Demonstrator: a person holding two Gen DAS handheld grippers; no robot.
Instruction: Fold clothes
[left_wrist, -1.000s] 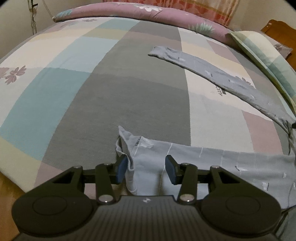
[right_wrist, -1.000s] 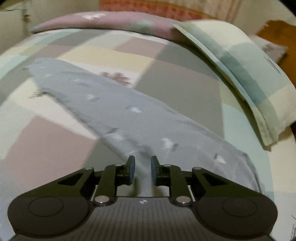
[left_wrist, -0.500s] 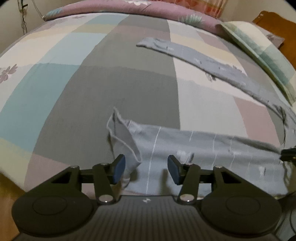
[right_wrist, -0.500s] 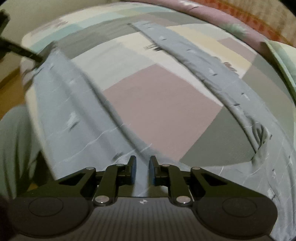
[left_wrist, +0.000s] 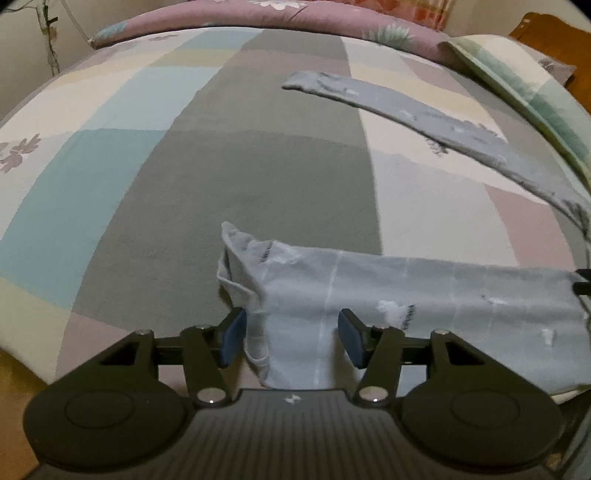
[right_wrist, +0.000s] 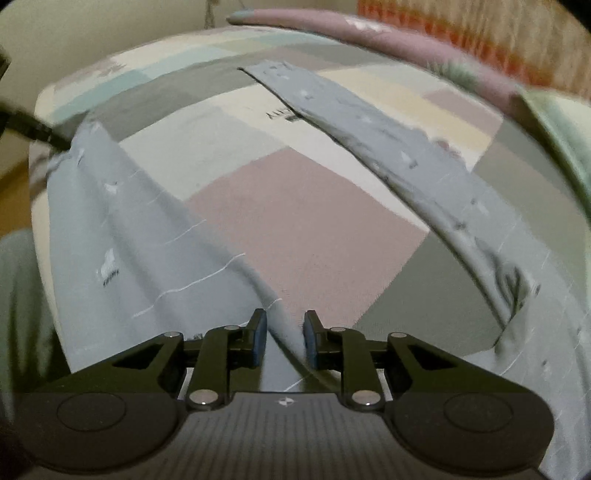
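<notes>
- Bed (left_wrist: 258, 177), patchwork sheet in grey, teal, cream and mauve blocks; everything lies on it.
- Pale grey-blue printed cotton trousers (left_wrist: 424, 295) spread over the bed's near edge, one leg angled away toward the striped pillow (left_wrist: 524, 92).
- Left tool (left_wrist: 291, 332): jaws parted, straddling the cuff hem, pads not pressing.
- Right tool (right_wrist: 283, 339): jaws opening, a fabric ridge between them, grip looks loose.
- Risk: ridge slips free if lifted now; the far leg may drag and bunch.
</notes>
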